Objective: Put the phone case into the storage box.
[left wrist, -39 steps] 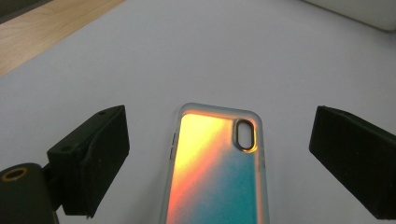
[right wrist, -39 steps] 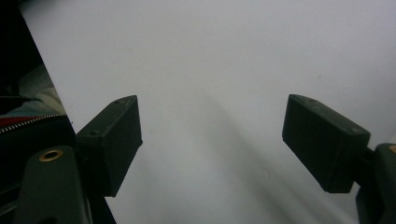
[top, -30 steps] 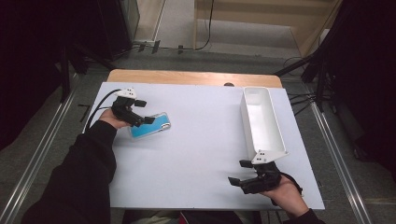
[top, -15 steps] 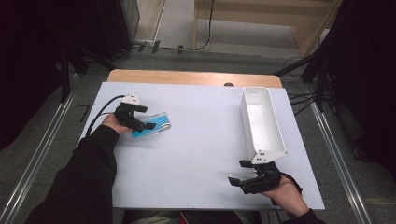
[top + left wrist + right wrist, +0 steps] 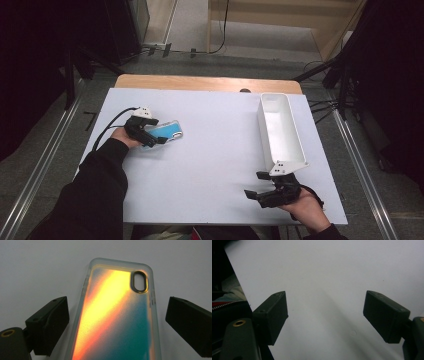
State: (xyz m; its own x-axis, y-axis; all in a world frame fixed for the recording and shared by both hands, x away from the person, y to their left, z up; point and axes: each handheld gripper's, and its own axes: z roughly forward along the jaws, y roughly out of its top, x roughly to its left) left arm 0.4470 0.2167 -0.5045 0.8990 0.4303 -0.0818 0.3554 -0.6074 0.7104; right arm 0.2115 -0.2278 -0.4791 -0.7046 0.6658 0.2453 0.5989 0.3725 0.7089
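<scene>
A clear phone case (image 5: 169,132) with a blue, iridescent back lies flat on the white table top (image 5: 215,160) at the left. My left gripper (image 5: 149,135) sits low over its near end, held by a hand in a dark sleeve. In the left gripper view the case (image 5: 117,322) lies lengthwise between the jaws, camera hole at the far end. The left gripper (image 5: 117,302) is open, with a gap on each side of the case. At the front right, my right gripper (image 5: 256,186) rests open on bare table, and the right gripper (image 5: 325,293) has nothing between its fingers.
A long white bin (image 5: 266,130) stands on the right side of the table, running front to back, just behind the right hand. A wooden strip (image 5: 207,82) borders the far edge. Metal rails run along both sides of the table.
The left gripper has come down and slid a little toward the phone case, so its jaws now straddle it. The right gripper has stayed where it was.
</scene>
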